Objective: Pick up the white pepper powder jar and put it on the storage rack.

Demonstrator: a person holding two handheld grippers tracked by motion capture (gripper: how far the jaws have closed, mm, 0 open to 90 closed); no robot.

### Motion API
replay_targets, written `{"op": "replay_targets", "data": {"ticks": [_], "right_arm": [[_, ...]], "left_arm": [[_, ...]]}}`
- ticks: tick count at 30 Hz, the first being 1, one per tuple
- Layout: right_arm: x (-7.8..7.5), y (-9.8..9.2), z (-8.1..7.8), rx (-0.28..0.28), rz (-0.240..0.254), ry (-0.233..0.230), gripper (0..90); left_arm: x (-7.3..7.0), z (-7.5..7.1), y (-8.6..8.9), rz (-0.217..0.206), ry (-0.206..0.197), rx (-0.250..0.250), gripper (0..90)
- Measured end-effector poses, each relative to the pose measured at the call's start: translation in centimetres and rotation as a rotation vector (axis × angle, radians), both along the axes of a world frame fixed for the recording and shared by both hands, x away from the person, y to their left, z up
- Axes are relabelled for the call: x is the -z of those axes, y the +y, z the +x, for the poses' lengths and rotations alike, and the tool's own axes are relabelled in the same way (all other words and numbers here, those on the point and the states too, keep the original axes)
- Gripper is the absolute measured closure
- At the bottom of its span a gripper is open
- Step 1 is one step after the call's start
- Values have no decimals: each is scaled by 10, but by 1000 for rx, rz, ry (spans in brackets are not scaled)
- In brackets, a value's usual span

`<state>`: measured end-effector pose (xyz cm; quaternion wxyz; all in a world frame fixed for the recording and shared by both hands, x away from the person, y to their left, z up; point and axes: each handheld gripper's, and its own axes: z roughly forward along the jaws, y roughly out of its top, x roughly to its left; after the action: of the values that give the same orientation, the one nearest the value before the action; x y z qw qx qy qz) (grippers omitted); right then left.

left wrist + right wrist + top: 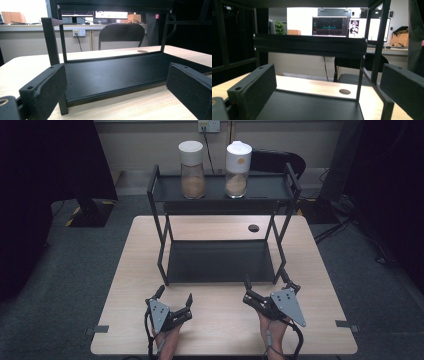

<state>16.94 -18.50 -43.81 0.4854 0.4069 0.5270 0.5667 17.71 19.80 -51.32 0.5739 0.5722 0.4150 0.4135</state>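
Observation:
A black two-tier metal rack [220, 260] stands on the wooden table [135, 265]. On its top shelf [265, 187] stand two clear jars with white lids, one at the left [192, 169] and one at the right [237, 169], both part-filled with brown powder. My left gripper [174, 299] rests open near the table's front edge, left of centre, short of the rack's lower shelf [112, 75]. My right gripper [267, 285] is open too, close to the rack's front right post [387, 105]. Nothing is between either pair of jaws.
A round dark cable hole [253, 227] sits in the table behind the rack. A black chair [121, 35] stands beyond the far edge. Monitors [329, 26] show in the background. Bare tabletop lies at both sides of the rack.

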Motion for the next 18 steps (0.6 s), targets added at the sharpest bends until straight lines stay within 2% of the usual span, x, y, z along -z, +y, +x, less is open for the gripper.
{"op": "replay_targets", "data": {"ticks": [6, 11, 18], "right_arm": [[15, -2, -1, 7, 8, 27, 0], [29, -4, -3, 2, 16, 32, 0], [41, -1, -3, 15, 16, 65, 0]], "left_arm": [[0, 0, 0, 0, -1, 1, 26], [0, 0, 0, 0, -1, 1, 26], [0, 0, 0, 0, -1, 1, 26]]}}
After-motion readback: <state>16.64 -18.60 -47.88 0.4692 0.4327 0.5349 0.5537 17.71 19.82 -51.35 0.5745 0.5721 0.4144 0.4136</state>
